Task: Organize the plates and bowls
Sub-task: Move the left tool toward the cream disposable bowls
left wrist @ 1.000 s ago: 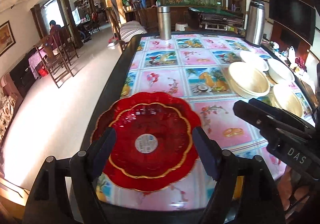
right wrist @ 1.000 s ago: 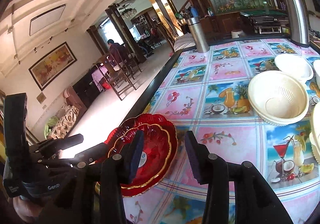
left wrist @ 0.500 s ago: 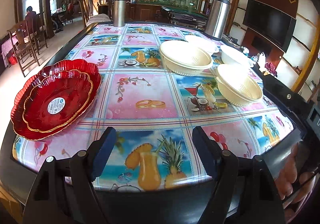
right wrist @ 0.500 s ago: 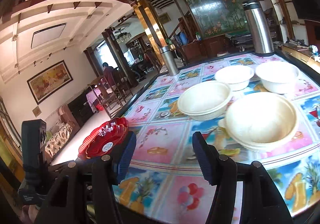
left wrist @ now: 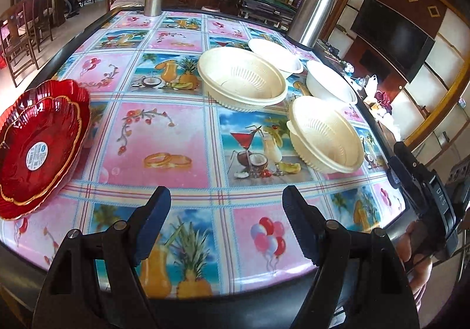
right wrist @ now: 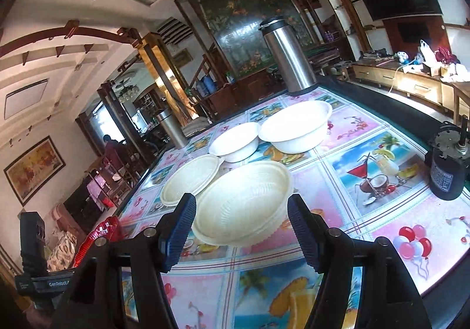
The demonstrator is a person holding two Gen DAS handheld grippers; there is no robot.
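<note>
Swung away from stacked red scalloped glass plates (left wrist: pixel 41 144), both open, empty tongs, right gripper (right wrist: pixel 241 229) now framing nearest cream ribbed plastic bowl (right wrist: pixel 243 202), left gripper (left wrist: pixel 226 220) idle.

My right gripper (right wrist: pixel 241 230) stands wide apart, nothing between its jaws, over the patterned tablecloth (right wrist: pixel 382 149). At 12 o'clock, a cream ribbed bowl stack (right wrist: pixel 243 205). At 11 o'clock, a flatter cream bowl (right wrist: pixel 191 179). Two white bowls (right wrist: pixel 296 126) beyond. Steel thermos (right wrist: pixel 286 58) far.
</note>
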